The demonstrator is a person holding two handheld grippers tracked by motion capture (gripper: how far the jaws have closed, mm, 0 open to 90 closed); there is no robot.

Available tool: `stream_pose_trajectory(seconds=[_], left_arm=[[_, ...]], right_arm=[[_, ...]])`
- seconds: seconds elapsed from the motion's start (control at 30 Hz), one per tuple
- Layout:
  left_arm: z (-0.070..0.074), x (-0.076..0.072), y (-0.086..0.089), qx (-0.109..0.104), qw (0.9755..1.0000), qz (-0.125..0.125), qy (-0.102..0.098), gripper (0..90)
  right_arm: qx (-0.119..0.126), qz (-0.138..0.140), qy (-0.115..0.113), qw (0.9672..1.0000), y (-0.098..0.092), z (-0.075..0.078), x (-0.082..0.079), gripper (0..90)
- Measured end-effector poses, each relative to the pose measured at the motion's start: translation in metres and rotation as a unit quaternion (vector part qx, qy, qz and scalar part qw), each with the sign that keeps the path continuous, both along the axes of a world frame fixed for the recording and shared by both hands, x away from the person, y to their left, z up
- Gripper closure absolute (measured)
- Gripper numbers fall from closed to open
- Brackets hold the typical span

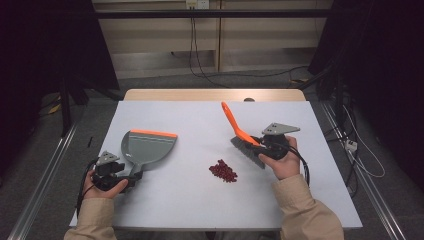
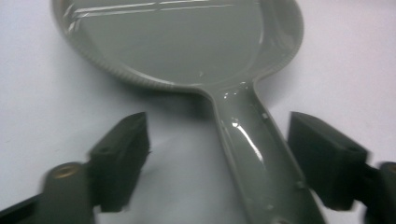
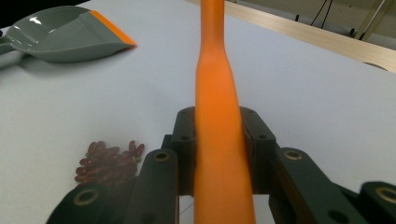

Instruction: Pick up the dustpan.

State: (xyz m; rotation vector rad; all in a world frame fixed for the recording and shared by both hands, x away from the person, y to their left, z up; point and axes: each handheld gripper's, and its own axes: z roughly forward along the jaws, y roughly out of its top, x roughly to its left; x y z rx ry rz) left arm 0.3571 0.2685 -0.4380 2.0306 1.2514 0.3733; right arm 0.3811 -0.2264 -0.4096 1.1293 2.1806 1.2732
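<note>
A grey dustpan [image 1: 147,147] with an orange lip lies flat on the white table, its handle pointing toward the person. My left gripper [image 1: 131,178] is open, and its jaws straddle the dustpan handle [image 2: 254,158] with a clear gap at the left pad [image 2: 122,156]. My right gripper [image 1: 261,145] is shut on the orange handle of a hand brush [image 1: 236,126], whose grey bristles [image 1: 247,151] angle down toward the table. In the right gripper view the brush handle [image 3: 217,70] runs up between the pads. A small pile of dark red beans [image 1: 223,170] lies left of the brush.
The white table top [image 1: 200,205] ends in a wooden strip [image 1: 215,95] at the far side. Cables run across the floor beyond it and on the right. The beans [image 3: 107,161] and the dustpan [image 3: 60,35] sit off to the left in the right gripper view.
</note>
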Motion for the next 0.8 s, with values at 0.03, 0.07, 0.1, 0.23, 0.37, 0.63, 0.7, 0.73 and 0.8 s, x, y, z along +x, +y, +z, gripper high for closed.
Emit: stream_pose_trajectory(seconds=[0.03,0.07,0.1,0.23,0.37,0.63,0.7,0.73,0.8], left_arm=[[0.001,0.002,0.002,0.001,1.0,0.0,0.001,32.5],[0.003,0.004,0.003,0.008,1.0,-0.001,0.004,38.0],[0.004,0.006,0.004,0.015,0.9999,0.001,0.001,42.4],[0.007,0.013,-0.005,0.008,0.9992,-0.038,0.006,51.0],[0.007,0.02,-0.014,0.038,0.9978,-0.051,0.018,50.6],[0.001,0.028,-0.016,0.06,0.997,-0.044,0.021,62.6],[0.003,0.027,-0.015,0.054,0.9973,-0.045,0.023,63.0],[0.005,0.027,-0.015,0.053,0.9973,-0.047,0.017,63.1],[0.008,0.024,-0.015,0.054,0.997,-0.054,0.013,63.2]], right_arm=[[0.002,0.001,0.0,1.0,0.0,0.0,0.0,71.4],[0.002,0.001,0.0,1.0,0.001,0.001,-0.001,71.4],[0.001,0.002,-0.001,1.0,0.001,0.001,-0.001,71.4],[0.002,0.003,-0.001,1.0,0.001,0.001,-0.001,71.4],[0.0,0.003,0.001,1.0,0.001,0.0,-0.001,71.4],[-0.008,0.007,0.003,0.9999,0.004,-0.002,-0.002,71.4],[-0.011,0.008,0.005,0.9999,0.004,-0.002,-0.002,71.4],[-0.011,0.007,0.004,0.9999,0.004,-0.003,-0.002,71.4],[-0.009,0.006,0.005,0.9999,0.004,-0.003,-0.002,71.4]])
